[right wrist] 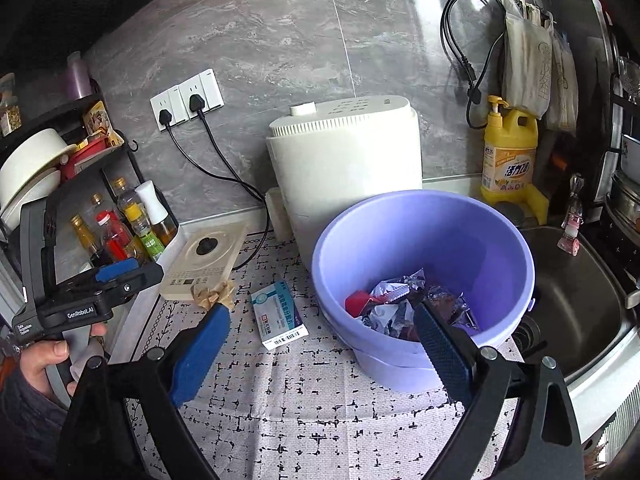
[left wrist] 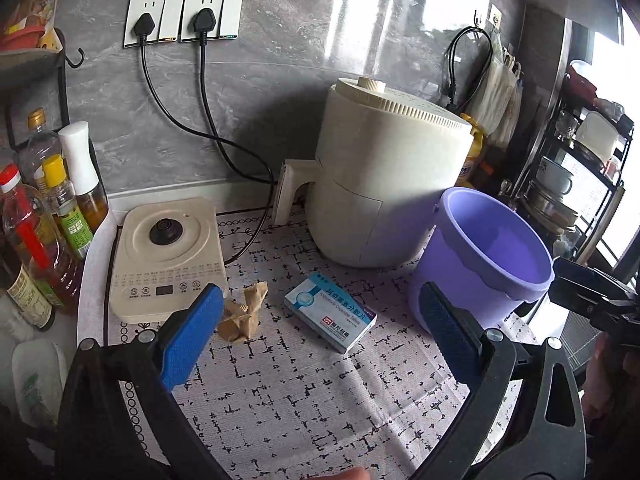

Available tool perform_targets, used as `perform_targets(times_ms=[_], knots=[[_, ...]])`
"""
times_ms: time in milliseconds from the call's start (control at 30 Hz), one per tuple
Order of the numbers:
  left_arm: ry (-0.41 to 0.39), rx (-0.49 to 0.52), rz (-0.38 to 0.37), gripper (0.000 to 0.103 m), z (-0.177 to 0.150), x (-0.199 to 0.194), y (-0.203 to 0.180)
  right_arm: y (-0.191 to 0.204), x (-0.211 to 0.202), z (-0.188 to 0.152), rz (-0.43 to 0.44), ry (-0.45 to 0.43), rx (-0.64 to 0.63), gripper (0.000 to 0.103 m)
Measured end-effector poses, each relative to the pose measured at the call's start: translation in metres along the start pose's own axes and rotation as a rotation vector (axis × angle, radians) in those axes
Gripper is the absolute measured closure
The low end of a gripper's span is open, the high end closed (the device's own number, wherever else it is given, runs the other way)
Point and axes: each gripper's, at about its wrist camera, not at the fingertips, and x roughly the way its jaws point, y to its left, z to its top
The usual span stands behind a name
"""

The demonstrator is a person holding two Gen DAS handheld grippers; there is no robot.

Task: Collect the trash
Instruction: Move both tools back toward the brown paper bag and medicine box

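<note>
Left wrist view: hand-held gripper (left wrist: 320, 324) spread wide, empty, above the medicine box (left wrist: 330, 312).

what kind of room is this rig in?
Most likely a home kitchen counter: a stainless steel sink beside the patterned mat, a cream air fryer plugged in at the grey tiled wall, and condiment bottles on a rack.

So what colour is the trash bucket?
Light purple bucket; the right wrist view shows it best.
</note>
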Motion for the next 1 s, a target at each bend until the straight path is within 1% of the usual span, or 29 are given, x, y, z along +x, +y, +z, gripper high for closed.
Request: perform_targets(times_ms=[300, 433, 500, 567, 633, 733, 1000], knots=[[0.032, -0.029, 0.037, 0.006, -0.017, -0.008, 0.044, 0.051, 0.023, -0.010, 0.038, 0.029, -0.044, 0.013], [0.033, -0.052, 0.041, 0.006, -0.023, -0.008, 0.057, 0.071, 0.038, -0.018, 0.038, 0.068, -0.087, 0.015], [0.038, -0.065, 0.037, 0.006, -0.025, -0.005, 0.062, 0.077, 0.048, -0.022, 0.030, 0.093, -0.097, 0.018], [0.051, -0.078, 0.039, 0.008, -0.028, 0.000, 0.067, 0.079, 0.058, -0.024, 0.016, 0.121, -0.095, 0.018], [0.071, -0.092, 0.041, 0.017, -0.031, 0.008, 0.071, 0.081, 0.067, -0.027, 0.008, 0.142, -0.106, 0.019], [0.102, -0.114, 0.045, 0.026, -0.035, 0.021, 0.077, 0.085, 0.080, -0.030, -0.001, 0.170, -0.129, 0.022], [0.123, -0.143, 0.037, 0.027, -0.034, 0.050, 0.082, 0.088, 0.113, -0.031, 0.002, 0.234, -0.158, 0.023]])
